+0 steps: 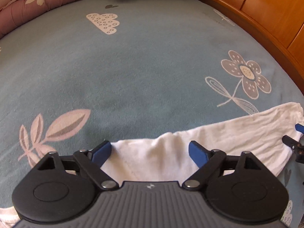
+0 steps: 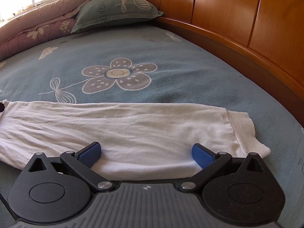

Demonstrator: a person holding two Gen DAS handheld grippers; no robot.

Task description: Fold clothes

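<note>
A white long-sleeved garment (image 1: pixel 237 134) lies flat on the blue-green bed sheet (image 1: pixel 133 66). My left gripper (image 1: pixel 150 152) hovers over its near edge, blue pads spread wide, and a low ridge of cloth rises between them without being pinched. In the right wrist view the sleeve (image 2: pixel 117 125) stretches across the sheet and ends in a ribbed cuff (image 2: pixel 245 133) at the right. My right gripper (image 2: pixel 146 153) stands open just above the sleeve's near edge, close to the cuff end. Part of the right gripper (image 1: pixel 296 142) shows at the right edge of the left wrist view.
A wooden headboard (image 2: pixel 237 19) runs along the right side of the bed. A green pillow (image 2: pixel 117 9) and a rolled pink floral quilt (image 2: pixel 34 30) lie at the far end. The sheet (image 2: pixel 171 60) carries printed flowers, leaves and clouds.
</note>
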